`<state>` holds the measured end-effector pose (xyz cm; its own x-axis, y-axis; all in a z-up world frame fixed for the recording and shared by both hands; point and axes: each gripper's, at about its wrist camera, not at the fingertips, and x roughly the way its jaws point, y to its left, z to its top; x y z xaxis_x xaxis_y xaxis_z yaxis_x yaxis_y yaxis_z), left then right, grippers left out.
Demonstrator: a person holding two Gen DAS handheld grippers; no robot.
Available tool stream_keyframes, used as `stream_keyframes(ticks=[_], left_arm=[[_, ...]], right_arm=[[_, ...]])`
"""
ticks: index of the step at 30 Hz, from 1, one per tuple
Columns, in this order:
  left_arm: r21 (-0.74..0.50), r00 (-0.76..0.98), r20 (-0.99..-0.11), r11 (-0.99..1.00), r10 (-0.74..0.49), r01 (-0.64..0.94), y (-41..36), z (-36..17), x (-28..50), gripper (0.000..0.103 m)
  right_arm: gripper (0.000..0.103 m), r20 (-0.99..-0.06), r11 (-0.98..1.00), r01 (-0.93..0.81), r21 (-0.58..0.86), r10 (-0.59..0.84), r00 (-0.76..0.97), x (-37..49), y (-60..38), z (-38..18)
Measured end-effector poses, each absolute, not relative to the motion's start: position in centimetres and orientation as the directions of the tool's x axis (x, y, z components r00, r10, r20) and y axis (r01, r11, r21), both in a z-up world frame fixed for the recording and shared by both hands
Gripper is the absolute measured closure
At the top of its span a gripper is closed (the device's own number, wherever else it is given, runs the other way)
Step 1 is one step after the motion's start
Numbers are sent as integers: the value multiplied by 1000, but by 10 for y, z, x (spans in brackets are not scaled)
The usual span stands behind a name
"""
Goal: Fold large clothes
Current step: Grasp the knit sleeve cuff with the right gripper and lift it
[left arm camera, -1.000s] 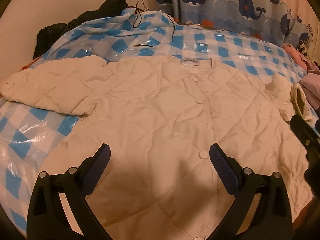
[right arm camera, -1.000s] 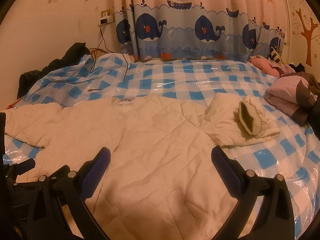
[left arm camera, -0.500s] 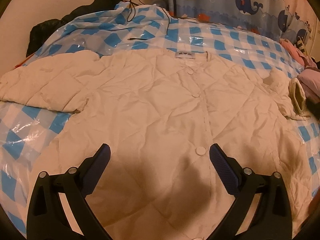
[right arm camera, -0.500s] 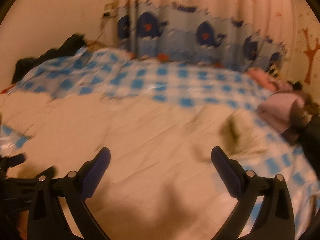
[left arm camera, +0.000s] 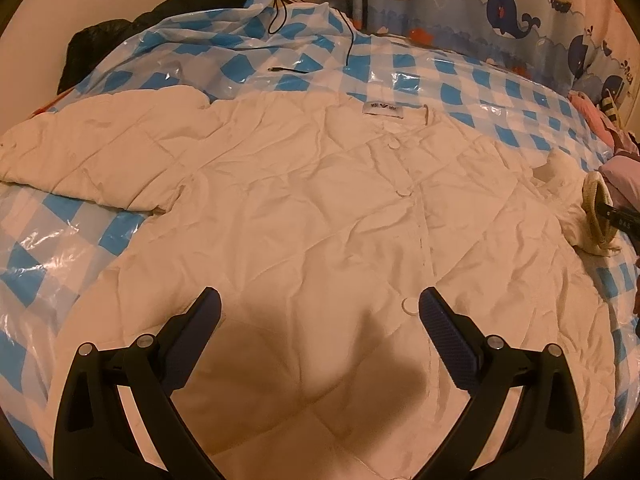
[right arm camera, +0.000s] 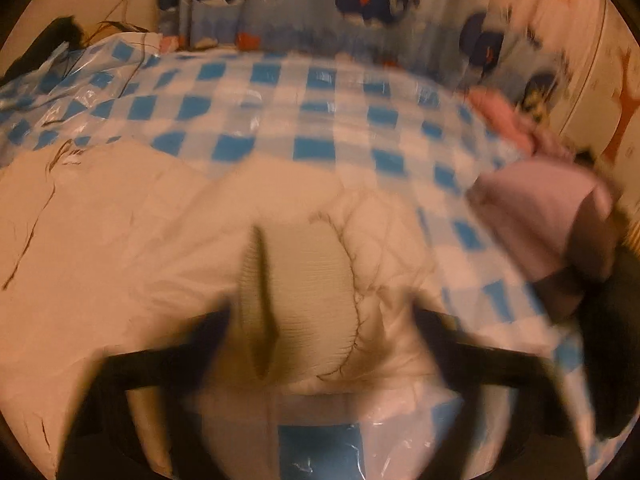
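A cream quilted jacket (left arm camera: pixel 320 216) lies spread front-up on the blue-and-white checked bed cover (left arm camera: pixel 460 92), its buttons closed and collar label toward the far side. Its left sleeve (left arm camera: pixel 96 160) stretches out to the left. Its right sleeve is bunched, with a knit cuff (left arm camera: pixel 598 208) at the far right. My left gripper (left arm camera: pixel 320 312) is open and empty, hovering over the jacket's lower front. My right gripper (right arm camera: pixel 320 320) is open with its jaws either side of the knit cuff (right arm camera: pixel 304 280); that view is blurred. Part of the right gripper (left arm camera: pixel 620 220) shows in the left wrist view at the cuff.
A black garment (left arm camera: pixel 160 20) and a cable (left arm camera: pixel 348 40) lie at the far left of the bed. Pink and lilac clothes (right arm camera: pixel 540 208) are piled on the right. A whale-print curtain (left arm camera: pixel 480 4) hangs behind the bed.
My right gripper has swung right and moved down to the bunched sleeve cuff, which now sits between its jaws. My left gripper has shifted slightly forward over the jacket.
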<state>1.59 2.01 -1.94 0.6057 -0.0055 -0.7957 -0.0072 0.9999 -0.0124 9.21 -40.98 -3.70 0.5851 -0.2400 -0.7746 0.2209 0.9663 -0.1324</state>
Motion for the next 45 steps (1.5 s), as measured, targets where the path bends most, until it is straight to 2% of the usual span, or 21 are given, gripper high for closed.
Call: stream_keyframes(ticks=[1,2,3,6,14,19,22,25,30,32,34,36,38,41,45], left_arm=[[-7,604,-797,1000,-1,-8,19,-20,16,8],[-3,603,-798,1000,2,-7,19,-21,17,8],[4,602,-799,1000,6,-5,18,-22,18,8],[27,602,-798,1000,22,-1,14,-23,18,8],[65,624,-779,998,57,-10,9,-22,17,8],[97,623,-778,995,79,-6,1,-26,17,8],[104,621,-780,995,80,2,-4,-28,18,8],[101,624,-778,995,79,0,-5,-29,18,8],[40,648,-760,999,40,-14,-1,-22,14,8],[28,643,-765,999,33,-17,3,-22,15,8],[13,639,-769,1000,25,-23,7,-21,16,8],[-9,636,-772,1000,12,-30,12,-20,17,8],[-30,631,-776,999,-2,-33,18,-20,18,8],[-68,625,-780,997,-27,-43,26,-18,19,8],[-129,619,-782,990,-71,-50,34,-16,18,8]], right_arm=[[83,-791,972,217,-85,-198,579,93,-417,-40],[93,-798,974,219,-48,-170,578,94,-426,-41],[95,-799,975,220,-31,-157,581,93,-436,-39],[97,-780,966,258,20,-146,609,82,-463,-20],[98,-686,817,532,222,-257,681,24,-630,56],[101,-683,702,652,287,-327,653,-19,-699,48],[101,-735,656,713,248,-352,580,-39,-724,22],[101,-721,665,717,208,-391,571,-57,-718,14],[101,-665,862,466,200,-231,711,-23,-633,23],[101,-692,894,405,194,-167,702,-1,-604,15],[101,-758,900,387,199,-108,643,22,-582,-12],[101,-837,889,439,131,-138,529,35,-579,-47],[102,-873,854,495,164,-108,476,30,-589,-73],[101,-846,787,581,206,-155,510,9,-582,-57],[101,-745,863,401,307,-44,665,-4,-503,-10]])
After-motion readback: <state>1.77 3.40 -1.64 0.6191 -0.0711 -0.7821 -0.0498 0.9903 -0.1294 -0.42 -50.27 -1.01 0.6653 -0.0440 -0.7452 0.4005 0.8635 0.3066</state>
